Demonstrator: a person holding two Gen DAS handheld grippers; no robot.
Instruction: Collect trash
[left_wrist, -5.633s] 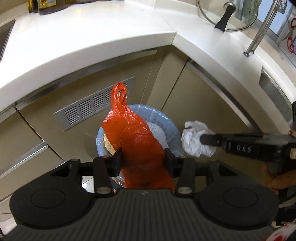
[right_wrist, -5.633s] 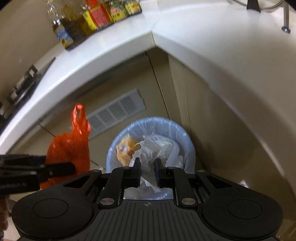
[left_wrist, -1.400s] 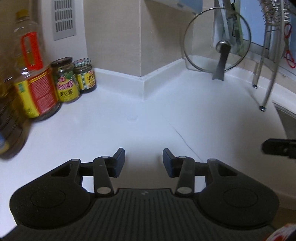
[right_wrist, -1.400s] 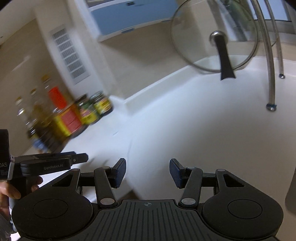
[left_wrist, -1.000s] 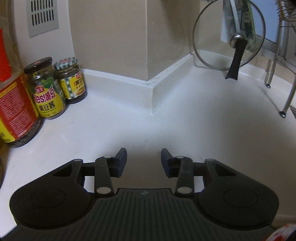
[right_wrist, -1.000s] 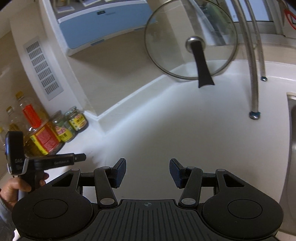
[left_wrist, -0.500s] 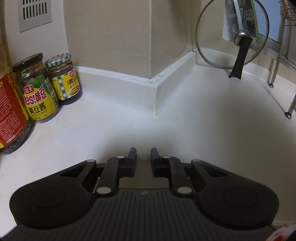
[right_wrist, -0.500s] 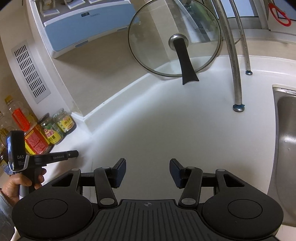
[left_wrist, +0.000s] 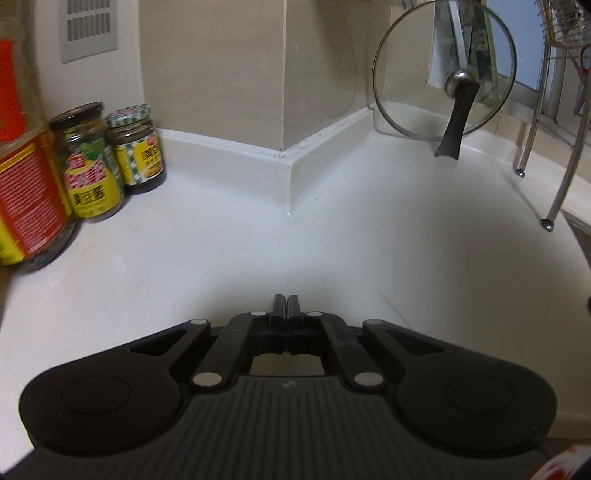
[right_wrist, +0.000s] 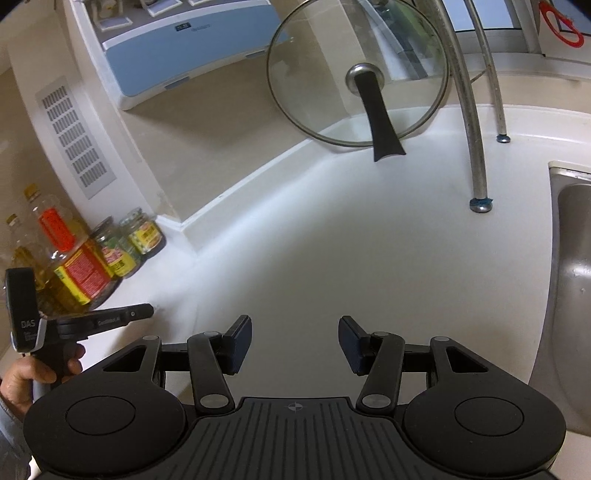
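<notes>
The left gripper (left_wrist: 286, 303) has its jaws pressed together on nothing, over the white counter (left_wrist: 332, 251). The right gripper (right_wrist: 295, 343) has its jaws apart and empty, above the same counter. No trash shows in either view. From the left gripper, two jars (left_wrist: 110, 158) stand at ten o'clock, an oil bottle (left_wrist: 26, 177) just beside them at nine. A glass lid (left_wrist: 443, 70) leans on the wall at one o'clock. From the right gripper, a sink (right_wrist: 570, 295) lies at three o'clock, and a hand (right_wrist: 26, 376) at nine o'clock holds the left gripper's handle.

The left hand-held gripper (left_wrist: 286, 303), jaws pressed together on nothing, hovers over the white counter (left_wrist: 332, 240).
</notes>
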